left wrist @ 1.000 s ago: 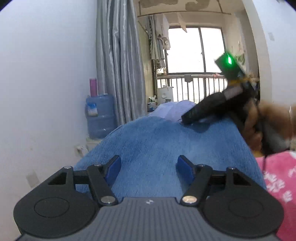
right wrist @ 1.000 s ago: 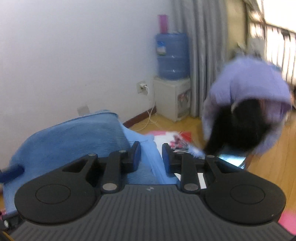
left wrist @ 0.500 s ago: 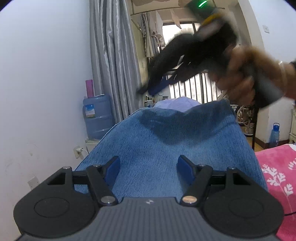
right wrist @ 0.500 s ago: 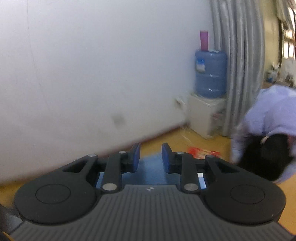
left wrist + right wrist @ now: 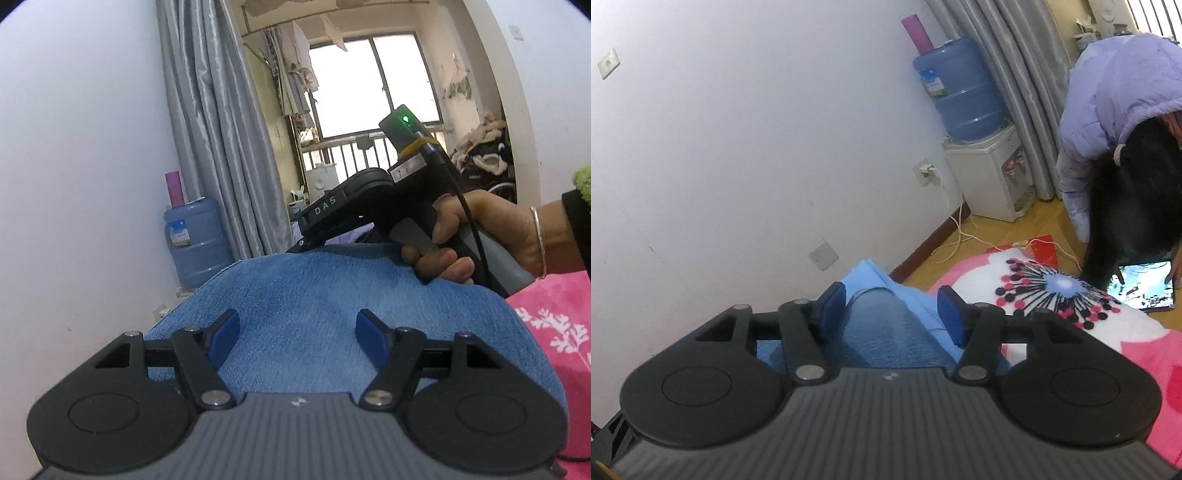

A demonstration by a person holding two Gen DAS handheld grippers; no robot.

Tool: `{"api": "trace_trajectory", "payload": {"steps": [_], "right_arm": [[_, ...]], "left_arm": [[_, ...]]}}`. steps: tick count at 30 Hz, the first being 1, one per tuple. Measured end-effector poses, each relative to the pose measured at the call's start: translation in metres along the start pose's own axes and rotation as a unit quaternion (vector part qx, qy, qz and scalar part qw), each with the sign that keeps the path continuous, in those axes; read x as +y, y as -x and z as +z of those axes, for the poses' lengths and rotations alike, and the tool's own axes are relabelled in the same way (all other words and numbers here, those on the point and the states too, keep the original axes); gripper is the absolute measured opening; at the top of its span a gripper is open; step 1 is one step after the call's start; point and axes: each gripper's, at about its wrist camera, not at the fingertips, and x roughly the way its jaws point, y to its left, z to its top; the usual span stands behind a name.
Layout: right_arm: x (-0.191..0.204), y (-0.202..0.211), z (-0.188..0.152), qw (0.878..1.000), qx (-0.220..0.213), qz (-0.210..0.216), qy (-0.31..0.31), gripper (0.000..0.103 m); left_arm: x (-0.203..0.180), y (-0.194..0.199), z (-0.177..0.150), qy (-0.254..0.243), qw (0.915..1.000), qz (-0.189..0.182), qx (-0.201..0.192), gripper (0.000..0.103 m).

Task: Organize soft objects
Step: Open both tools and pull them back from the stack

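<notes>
A blue towel (image 5: pixel 314 295) lies bunched in front of my left gripper (image 5: pixel 297 338), which is open with the cloth spread under and between its fingers. My right gripper (image 5: pixel 306 240), held by a hand (image 5: pixel 454 251), reaches over the towel's far edge in the left wrist view, where its tips are hidden behind the cloth. In the right wrist view my right gripper (image 5: pixel 892 314) is open and straddles a raised fold of the blue towel (image 5: pixel 886 336). A lighter blue cloth (image 5: pixel 875 275) lies just beyond that fold.
A pink blanket (image 5: pixel 554 332) with white leaf prints lies to the right; its flower-patterned part (image 5: pixel 1052 291) shows ahead. A person in a lilac jacket (image 5: pixel 1115 92) bends over a tablet (image 5: pixel 1145 282). A water dispenser (image 5: pixel 964 88) and grey curtain (image 5: pixel 221 147) stand by the white wall.
The right gripper swung up high, then came back down onto the towel's far edge, and its fingers now stand wider apart around a fold. The left gripper has hardly moved.
</notes>
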Motion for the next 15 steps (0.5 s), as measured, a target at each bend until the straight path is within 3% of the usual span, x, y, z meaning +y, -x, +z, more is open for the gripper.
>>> {"api": "trace_trajectory", "payload": {"steps": [5, 9, 11, 15], "right_arm": [[0.013, 0.005, 0.018, 0.999, 0.015, -0.016, -0.023, 0.06], [0.037, 0.084, 0.02, 0.997, -0.069, 0.019, -0.027, 0.061], [0.055, 0.124, 0.006, 0.996, -0.084, 0.003, 0.023, 0.061], [0.091, 0.174, -0.036, 0.985, -0.074, -0.032, 0.15, 0.061]], "left_arm": [[0.001, 0.004, 0.012, -0.008, 0.9998, 0.009, 0.018, 0.074], [-0.006, 0.031, 0.027, -0.037, 0.9987, 0.035, 0.007, 0.077], [-0.012, 0.043, 0.031, -0.042, 0.9985, 0.034, -0.001, 0.084], [-0.029, 0.057, 0.033, -0.037, 0.9993, 0.002, 0.005, 0.084]]}}
